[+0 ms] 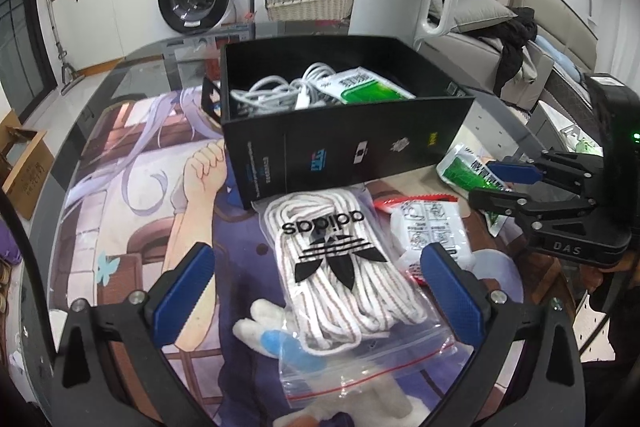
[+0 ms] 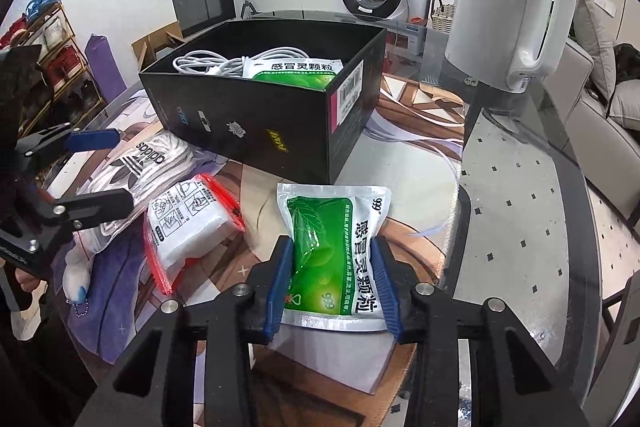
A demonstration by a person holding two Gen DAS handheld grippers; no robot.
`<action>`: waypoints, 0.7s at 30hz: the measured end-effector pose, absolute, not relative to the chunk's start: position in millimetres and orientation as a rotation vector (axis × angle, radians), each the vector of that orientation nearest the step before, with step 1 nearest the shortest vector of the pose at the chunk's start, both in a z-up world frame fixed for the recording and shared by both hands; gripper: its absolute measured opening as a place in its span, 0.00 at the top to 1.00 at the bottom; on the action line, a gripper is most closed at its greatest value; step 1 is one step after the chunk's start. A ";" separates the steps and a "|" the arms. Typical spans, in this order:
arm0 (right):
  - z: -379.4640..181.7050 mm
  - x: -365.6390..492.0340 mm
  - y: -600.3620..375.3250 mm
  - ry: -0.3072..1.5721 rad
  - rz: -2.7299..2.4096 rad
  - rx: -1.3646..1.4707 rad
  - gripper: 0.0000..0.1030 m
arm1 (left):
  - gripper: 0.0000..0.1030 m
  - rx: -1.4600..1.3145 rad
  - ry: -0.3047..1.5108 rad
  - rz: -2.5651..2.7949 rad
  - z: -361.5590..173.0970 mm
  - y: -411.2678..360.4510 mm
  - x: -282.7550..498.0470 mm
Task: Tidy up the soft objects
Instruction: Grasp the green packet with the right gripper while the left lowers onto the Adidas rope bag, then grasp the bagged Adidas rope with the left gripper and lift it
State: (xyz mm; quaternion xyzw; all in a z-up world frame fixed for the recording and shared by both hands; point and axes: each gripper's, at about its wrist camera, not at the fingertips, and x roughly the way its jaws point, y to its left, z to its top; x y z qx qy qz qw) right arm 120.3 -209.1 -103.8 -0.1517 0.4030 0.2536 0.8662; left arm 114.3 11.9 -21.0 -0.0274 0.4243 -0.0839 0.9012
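The green pouch [image 2: 334,251] is pinched between the pads of the right gripper [image 2: 332,267], at 6 o'clock from the black box [image 2: 280,115]. The left gripper [image 1: 320,291] is spread around the bagged rope [image 1: 340,267], untouched. Two green pouches are counted; the second pouch [image 2: 296,71] is partly hidden in the box.

Between my right jaws I am reading "999" and "感冒灵颗粒" on the green sachet [image 2: 334,259] that my blue pads are pinching. Ahead of my left jaws, "adidas" with the trefoil is showing upside down on the clear bag of white laces [image 1: 340,267]. Off to the right, "DAS" is standing on my right gripper [image 1: 486,183], and "感冒灵颗粒" is repeating on a second sachet [image 2: 298,73] inside the black box [image 2: 256,123] ahead.
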 end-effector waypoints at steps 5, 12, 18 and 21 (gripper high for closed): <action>-104.3 120.9 -208.2 0.843 0.536 -0.318 0.62 | 0.00 -0.077 0.930 -0.191 -30.0 10.3 124.0; -104.8 121.5 -209.3 0.843 0.538 -0.319 0.62 | 0.21 -0.113 0.928 -0.198 -36.0 19.2 123.2; -104.9 122.3 -209.4 0.842 0.537 -0.320 0.62 | 0.43 -0.108 0.913 -0.207 -35.3 20.0 120.5; -104.9 122.3 -209.3 0.843 0.537 -0.320 0.62 | 0.48 -0.104 0.908 -0.207 -35.1 18.9 120.0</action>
